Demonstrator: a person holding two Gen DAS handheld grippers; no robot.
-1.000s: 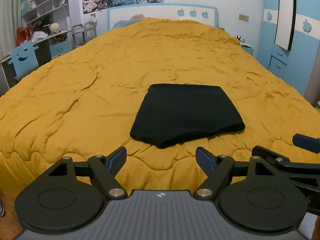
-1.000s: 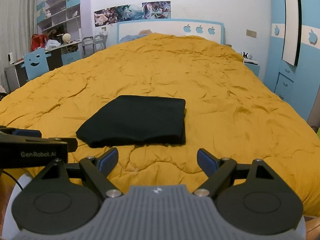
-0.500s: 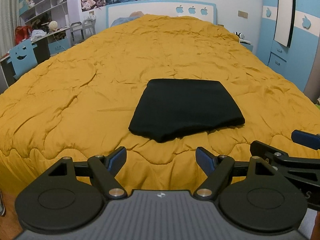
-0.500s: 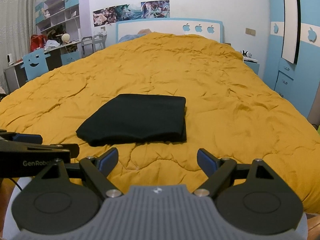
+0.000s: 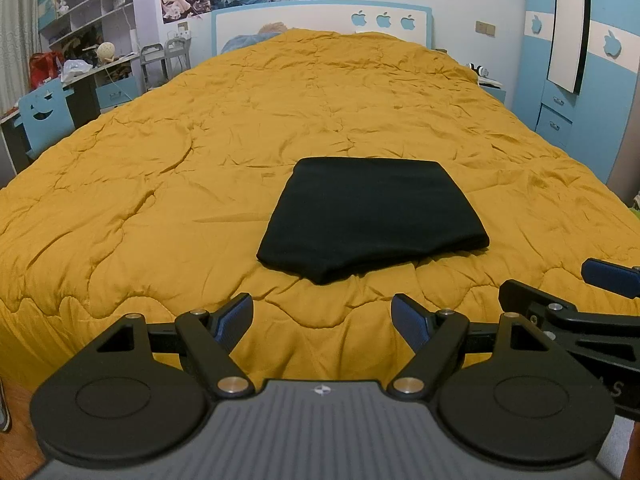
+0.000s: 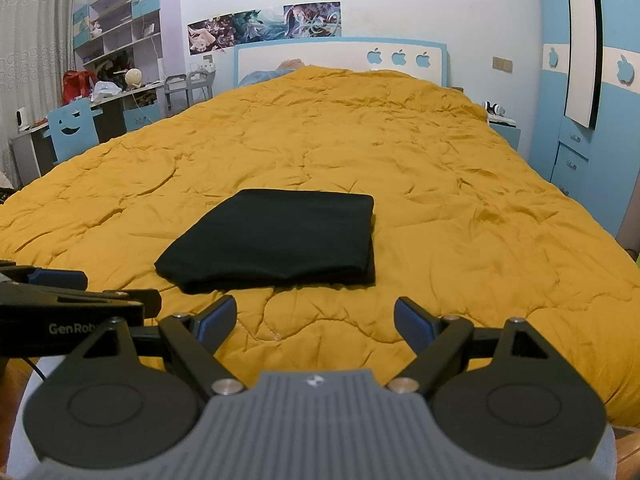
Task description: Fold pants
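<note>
Black pants [image 5: 370, 216] lie folded in a compact rectangle on the bed's yellow quilt [image 5: 168, 184], near its front edge. Since a second ago both views have shifted only slightly; the bundle is unmoved, so folding looks finished. Left tongs [image 5: 322, 318] and right tongs [image 6: 316, 320] stand apart, empty, short of the cloth. Layer edges underneath are hidden; possibly uneven.

place: home bedroom | evidence: bed [image 5: 200, 168], headboard [image 6: 340, 54], wardrobe [image 5: 580, 92], desk shelves [image 6: 112, 40]
</note>
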